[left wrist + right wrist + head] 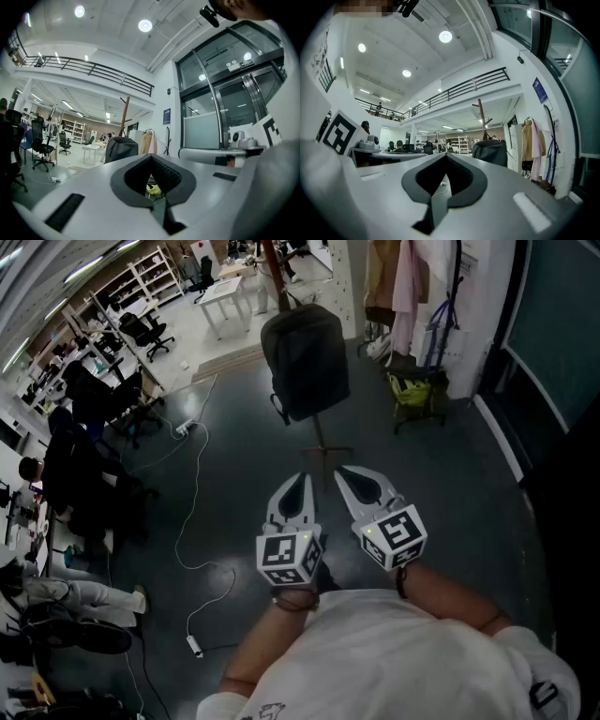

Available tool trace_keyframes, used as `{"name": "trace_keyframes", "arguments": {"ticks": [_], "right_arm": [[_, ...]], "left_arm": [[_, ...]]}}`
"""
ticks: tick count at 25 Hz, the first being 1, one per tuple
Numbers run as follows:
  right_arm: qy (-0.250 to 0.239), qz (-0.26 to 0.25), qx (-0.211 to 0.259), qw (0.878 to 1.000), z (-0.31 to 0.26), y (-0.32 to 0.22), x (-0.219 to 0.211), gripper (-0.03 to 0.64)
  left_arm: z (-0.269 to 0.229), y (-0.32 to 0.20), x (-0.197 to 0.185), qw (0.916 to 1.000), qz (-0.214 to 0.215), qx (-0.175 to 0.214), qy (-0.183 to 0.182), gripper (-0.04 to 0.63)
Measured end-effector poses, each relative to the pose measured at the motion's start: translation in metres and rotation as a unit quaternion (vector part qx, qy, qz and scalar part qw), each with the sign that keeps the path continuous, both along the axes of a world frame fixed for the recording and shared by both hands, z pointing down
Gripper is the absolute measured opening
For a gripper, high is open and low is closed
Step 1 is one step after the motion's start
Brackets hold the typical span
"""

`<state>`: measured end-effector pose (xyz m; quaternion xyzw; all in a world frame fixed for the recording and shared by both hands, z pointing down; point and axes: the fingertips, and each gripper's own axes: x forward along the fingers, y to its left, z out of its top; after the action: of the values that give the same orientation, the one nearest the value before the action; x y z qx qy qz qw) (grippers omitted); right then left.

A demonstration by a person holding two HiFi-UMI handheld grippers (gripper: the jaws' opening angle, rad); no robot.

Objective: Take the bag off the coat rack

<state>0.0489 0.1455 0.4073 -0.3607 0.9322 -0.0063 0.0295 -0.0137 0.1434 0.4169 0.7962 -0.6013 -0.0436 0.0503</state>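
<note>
Dark office floor lies below me. The bag (305,362) hangs on the coat rack (271,268) at upper centre, not yet taken. My left gripper (298,482) and right gripper (345,474), both closed and empty, sit well short of it.

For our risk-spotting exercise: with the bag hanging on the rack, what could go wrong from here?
The backpack hangs on a slim coat rack; a sideways tug might tip it.
Both the left tool and right tool are shut, so they could only nudge it.
The floor cable could snag a foot.
</note>
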Motion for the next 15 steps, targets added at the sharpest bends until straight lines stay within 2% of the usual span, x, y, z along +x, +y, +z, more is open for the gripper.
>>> {"name": "trace_keyframes", "arguments": {"ticks": [15], "right_arm": [[-0.010,0.003,0.000,1.000,0.006,-0.062,-0.017,0.003]], "left_arm": [[0.008,-0.066,-0.018,0.9998,0.018,0.001,0.002,0.000]]}}
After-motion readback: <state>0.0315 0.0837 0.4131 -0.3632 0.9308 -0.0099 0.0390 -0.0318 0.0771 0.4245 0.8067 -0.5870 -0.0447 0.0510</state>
